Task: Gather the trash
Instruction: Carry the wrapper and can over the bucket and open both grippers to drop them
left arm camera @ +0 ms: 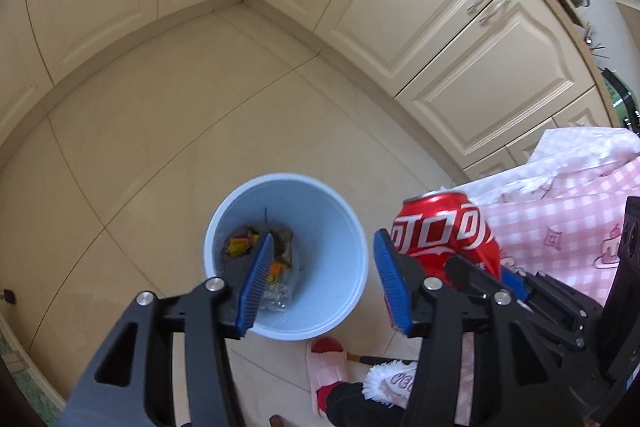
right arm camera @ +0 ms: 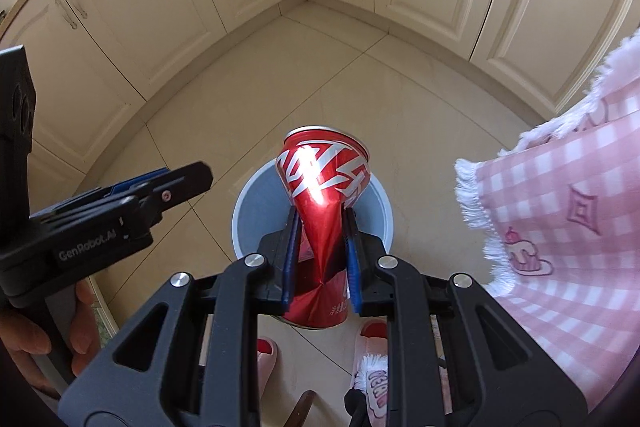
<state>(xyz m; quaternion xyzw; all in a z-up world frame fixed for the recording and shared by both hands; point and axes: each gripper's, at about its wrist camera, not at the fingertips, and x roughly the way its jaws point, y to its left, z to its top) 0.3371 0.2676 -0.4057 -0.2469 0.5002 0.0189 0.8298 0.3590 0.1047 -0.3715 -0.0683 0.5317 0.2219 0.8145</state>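
Above the blue bin (right arm camera: 382, 203) | my right gripper (right arm camera: 320, 227) pinches the crushed red can (right arm camera: 320, 171) | left gripper (left arm camera: 320, 263) gapes empty | I'd centre the can over the bin, then release.

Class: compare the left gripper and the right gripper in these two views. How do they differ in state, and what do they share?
The left gripper stands open and empty; the right gripper is shut on the crushed red can. The left gripper's pads are apart; the right's pinch the can's dented waist. Both have blue pads and hover over the blue bin.
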